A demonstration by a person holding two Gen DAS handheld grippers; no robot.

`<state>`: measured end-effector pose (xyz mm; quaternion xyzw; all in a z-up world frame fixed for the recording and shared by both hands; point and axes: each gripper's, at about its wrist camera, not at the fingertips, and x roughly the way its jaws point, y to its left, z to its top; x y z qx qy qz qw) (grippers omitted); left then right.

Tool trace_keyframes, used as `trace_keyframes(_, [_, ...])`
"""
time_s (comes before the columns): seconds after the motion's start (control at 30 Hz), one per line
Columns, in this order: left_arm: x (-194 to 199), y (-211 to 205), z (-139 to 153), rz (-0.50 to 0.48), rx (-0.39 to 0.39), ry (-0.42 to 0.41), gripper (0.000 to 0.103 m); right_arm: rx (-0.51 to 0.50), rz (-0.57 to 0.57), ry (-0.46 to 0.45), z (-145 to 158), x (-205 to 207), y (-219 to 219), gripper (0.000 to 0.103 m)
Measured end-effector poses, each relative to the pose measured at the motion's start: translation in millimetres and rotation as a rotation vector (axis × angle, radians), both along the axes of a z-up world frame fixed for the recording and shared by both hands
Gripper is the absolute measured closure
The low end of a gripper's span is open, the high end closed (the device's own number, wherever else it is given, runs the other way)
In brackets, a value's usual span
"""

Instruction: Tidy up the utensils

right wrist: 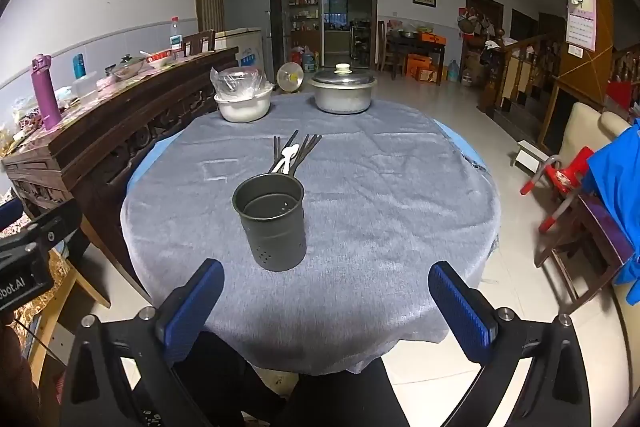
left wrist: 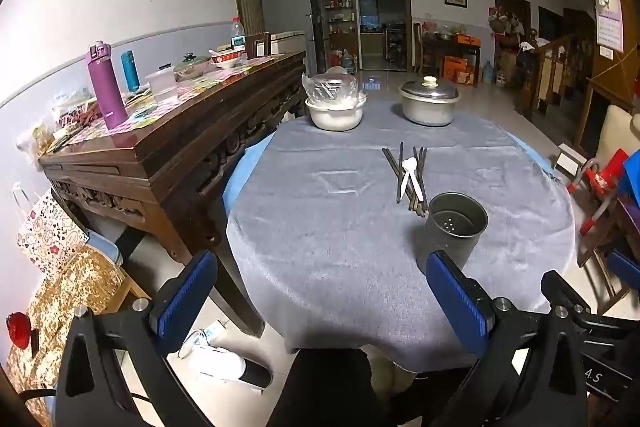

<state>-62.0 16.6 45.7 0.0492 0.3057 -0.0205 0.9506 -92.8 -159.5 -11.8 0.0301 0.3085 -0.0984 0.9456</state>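
Round counter (right wrist: 400,211) w/ grey cloth. Landmark: dark metal utensil holder (right wrist: 272,223), upright, perforated, nothing visible inside, standing near the counter's front edge. Just behind the holder, a loose pile of dark chopsticks (right wrist: 304,151) lies flat on the cloth w/ two white plastic spoons (right wrist: 289,154) on top. Farther behind the holder, at the counter's far edge: white bowl w/ plastic wrap (right wrist: 242,105) to the left, lidded metal pot (right wrist: 343,89) to the right. Left of the holder, beside the counter, a carved wood sideboard (left wrist: 168,147) w/ purple flask (left wrist: 105,85).

Left gripper (left wrist: 320,307) wide open, holding nothing, hovering at the front edge, holder just ahead of its right finger. Right gripper (right wrist: 328,311) also wide open, nothing held, holder ahead of it, apart.
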Motion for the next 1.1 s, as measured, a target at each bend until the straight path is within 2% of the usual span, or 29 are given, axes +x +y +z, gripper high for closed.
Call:
trace_keyframes(0.17, [-1.5,-1.0,0.9,-0.002,0.003,-0.001,0.000,0.011,0.006,0.019,0.6,-3.3,0.7,0.000])
trace_keyframes(0.33, [-4.6,-1.8,2.3,-0.002,0.008,-0.008,0.000,0.071,0.034,0.050,-5.5,-1.3,-1.9,0.000])
trace_keyframes(0.43, [-6.5,-0.9,4.5,-0.001,0.009,-0.015,0.000,0.073,0.027,0.053,-4.0,-4.3,2.7,0.000])
trace_keyframes(0.53, [-8.7,-0.3,5.7,-0.001,0.011,-0.023,0.000,0.118,0.027,0.062,0.9,-8.8,3.3,0.000])
trace_keyframes(0.77, [-12.4,2.7,8.1,0.003,0.003,-0.034,0.000,0.054,-0.001,0.035,9.6,-19.3,4.3,0.000])
trace_keyframes(0.93, [-12.5,1.9,6.6,-0.002,0.003,-0.031,0.000,0.032,-0.035,0.100,-0.6,-9.4,-0.7,0.000])
trace_keyframes(1.1, [-11.7,0.8,4.9,-0.005,0.005,-0.023,0.000,0.047,-0.043,0.092,0.6,-8.9,-5.2,0.000])
